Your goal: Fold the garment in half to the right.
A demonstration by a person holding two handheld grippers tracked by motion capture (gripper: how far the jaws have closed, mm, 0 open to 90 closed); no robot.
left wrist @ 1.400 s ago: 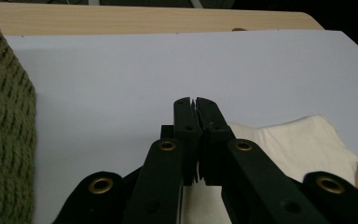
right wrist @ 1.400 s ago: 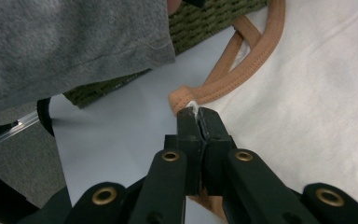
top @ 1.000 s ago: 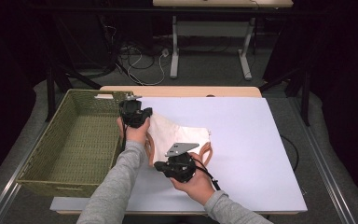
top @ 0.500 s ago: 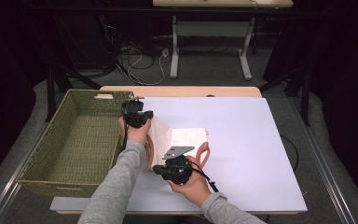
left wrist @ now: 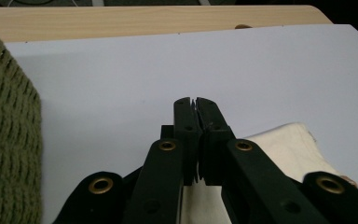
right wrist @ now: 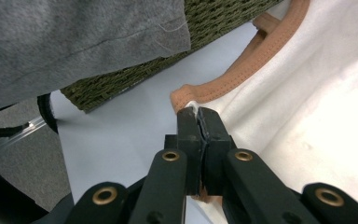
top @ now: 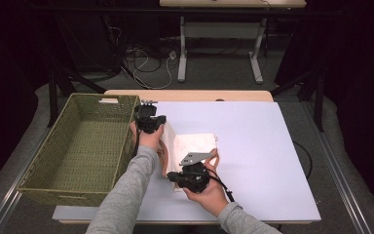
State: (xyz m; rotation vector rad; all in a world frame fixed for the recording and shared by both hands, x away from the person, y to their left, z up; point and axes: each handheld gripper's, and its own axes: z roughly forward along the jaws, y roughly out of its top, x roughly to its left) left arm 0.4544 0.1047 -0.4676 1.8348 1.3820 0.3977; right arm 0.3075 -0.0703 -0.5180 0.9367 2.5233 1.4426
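Observation:
A cream cloth bag (top: 197, 144) with orange-brown straps (right wrist: 261, 51) lies folded on the white table (top: 253, 146). My left gripper (top: 152, 117) is at the bag's far left corner, next to the basket. Its jaws are shut (left wrist: 195, 103), with the cloth (left wrist: 289, 149) running under them. My right gripper (top: 172, 176) is at the bag's near left corner and points toward the basket. It is shut (right wrist: 196, 114) on the cloth's edge (right wrist: 317, 93), just beside a strap end.
A green woven basket (top: 126, 141) stands along the table's left side, close to both grippers. The grey sleeve (right wrist: 74, 37) of the left arm crosses between them. Bare table lies to the right of the bag.
The bag's left part has drawn in a little toward the right, so the bag looks narrower. Both hands have stayed nearly where they were.

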